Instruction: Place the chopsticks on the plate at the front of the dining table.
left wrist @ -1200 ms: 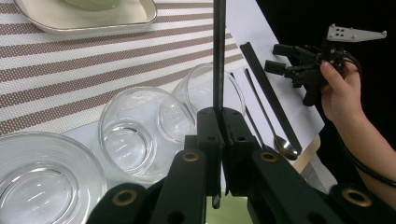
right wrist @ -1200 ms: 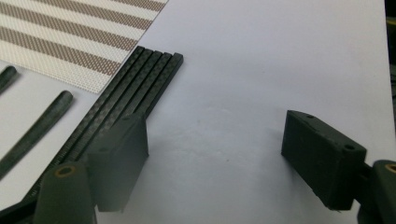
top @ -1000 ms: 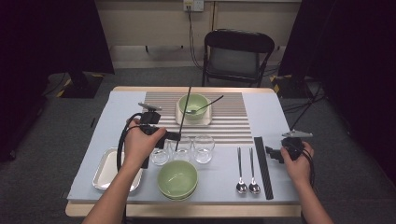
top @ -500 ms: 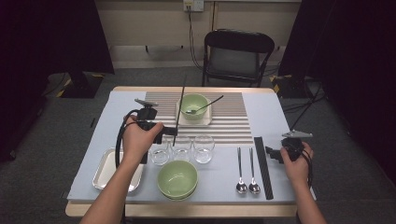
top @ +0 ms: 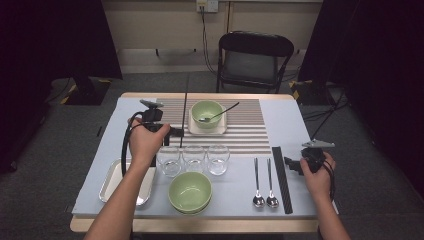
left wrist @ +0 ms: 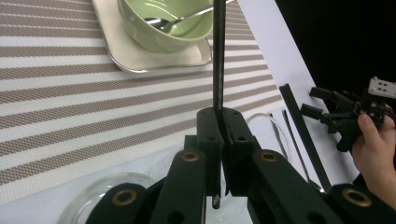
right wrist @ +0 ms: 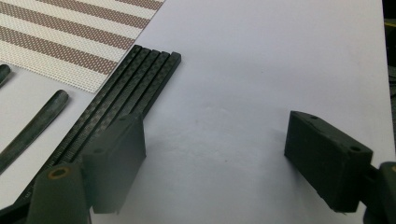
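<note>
Black chopstick: clamped upright between the closed jaws of the left gripper, held above the striped placemat beside the green bowl on its square plate. Right gripper: jaws spread apart, beside remaining chopsticks on the table.

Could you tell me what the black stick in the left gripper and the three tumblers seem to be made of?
Black stick: probably carbon fibre or plastic, matte with a fine weave. Three tumblers: clear glass or plastic, since the table shows through them.
</note>
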